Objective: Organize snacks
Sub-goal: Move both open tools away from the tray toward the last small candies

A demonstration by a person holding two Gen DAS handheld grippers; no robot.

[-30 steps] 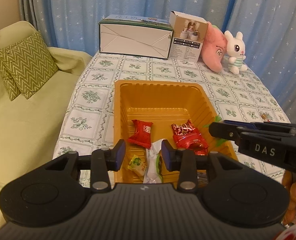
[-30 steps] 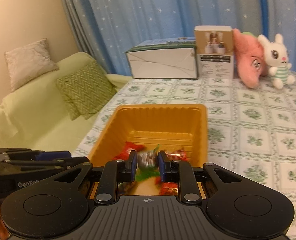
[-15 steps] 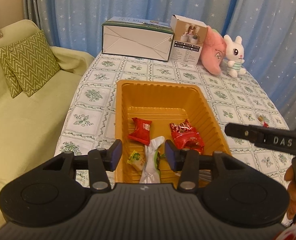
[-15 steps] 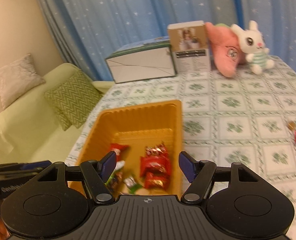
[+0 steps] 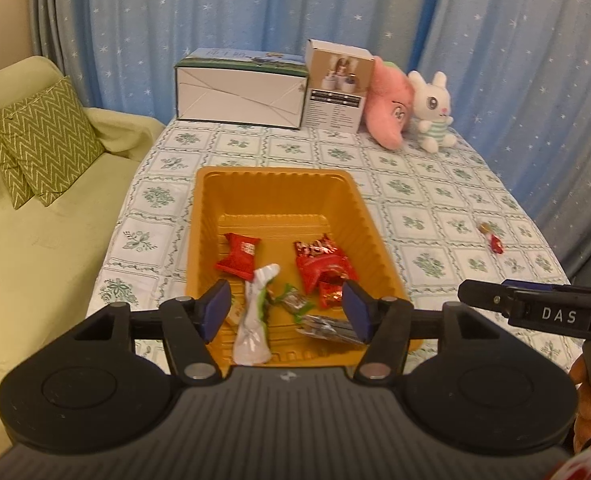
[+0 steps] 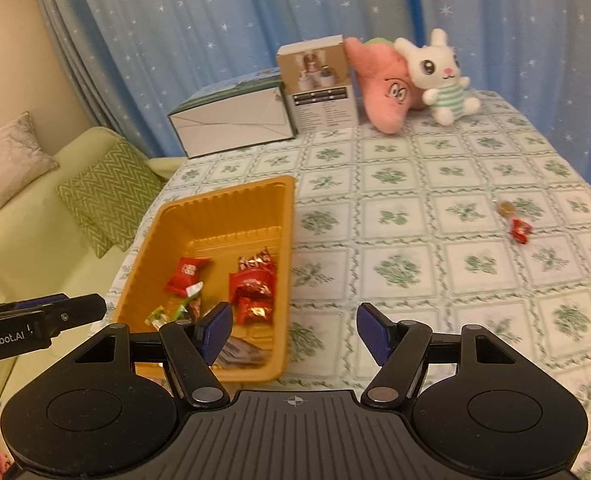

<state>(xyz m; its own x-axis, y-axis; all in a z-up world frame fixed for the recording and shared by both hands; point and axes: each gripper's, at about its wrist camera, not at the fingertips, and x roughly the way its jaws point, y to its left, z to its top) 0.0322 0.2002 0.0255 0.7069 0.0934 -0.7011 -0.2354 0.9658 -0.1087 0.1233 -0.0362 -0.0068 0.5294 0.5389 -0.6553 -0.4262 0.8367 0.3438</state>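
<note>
An orange tray [image 5: 279, 184] [image 6: 215, 208] sits on the patterned tablecloth and holds several wrapped snacks: red packets [image 5: 321, 264] [image 6: 251, 280], a white and green packet [image 5: 253, 320] and a silver one [image 5: 327, 326]. Two small loose candies [image 5: 493, 240] [image 6: 517, 226] lie on the cloth to the right of the tray. My left gripper [image 5: 287, 310] is open and empty above the tray's near end. My right gripper [image 6: 293, 330] is open and empty, over the cloth just right of the tray's near corner.
At the table's far end stand a white carton [image 5: 239, 96], a small product box [image 5: 337, 88], a pink plush [image 5: 387, 108] and a white bunny plush [image 5: 433, 110]. A green sofa with a zigzag cushion [image 5: 39, 140] is on the left. Blue curtains hang behind.
My right gripper opened, dropped a green-wrapped snack into the tray and moved right, off the tray. My left gripper opened wider and pulled back a little.
</note>
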